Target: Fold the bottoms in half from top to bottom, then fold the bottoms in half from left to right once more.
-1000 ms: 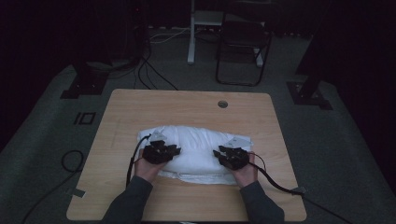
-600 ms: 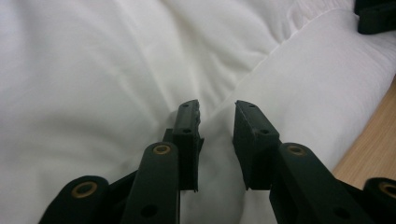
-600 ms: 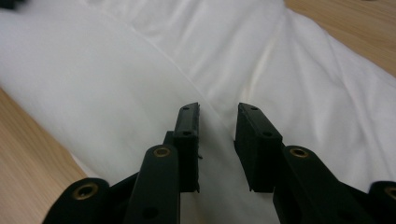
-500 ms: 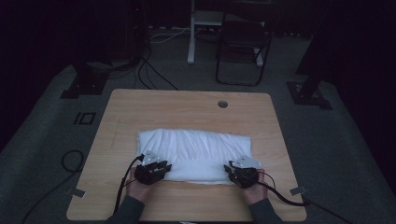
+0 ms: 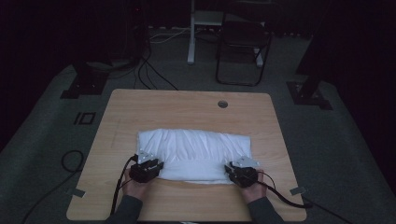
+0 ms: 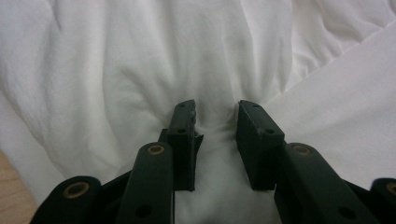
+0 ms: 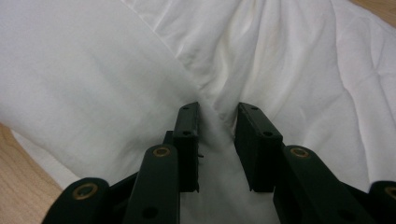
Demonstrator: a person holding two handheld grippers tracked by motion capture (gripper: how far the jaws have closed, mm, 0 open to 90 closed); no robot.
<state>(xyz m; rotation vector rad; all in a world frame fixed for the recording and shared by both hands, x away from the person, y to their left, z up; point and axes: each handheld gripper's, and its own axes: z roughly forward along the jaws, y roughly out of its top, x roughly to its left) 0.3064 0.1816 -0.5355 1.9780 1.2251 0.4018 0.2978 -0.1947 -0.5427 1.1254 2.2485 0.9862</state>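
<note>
L black two-jaw gripper has just been opening, jaws part apart w/ a pinched ridge of the soft, wrinkled white folded cloth between; R gripper clamps a cloth fold likewise. Cloth lies mid pale wood-grain table, grippers at its 7 & 5 o'clock corners.

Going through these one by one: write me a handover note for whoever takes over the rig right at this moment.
Left gripper: at the near left corner of the white cloth, a bunch of cloth pinched between its jaws, which have just been opening a little.
Right gripper: at the near right corner, a fold of cloth pinched between its jaws.
Cloth lies on the wooden table, folded into a broad band, near edge doubled over.
Done: one lengthwise fold, judging by the doubled edge.
Left: probably release both corners, then fold further.
</note>
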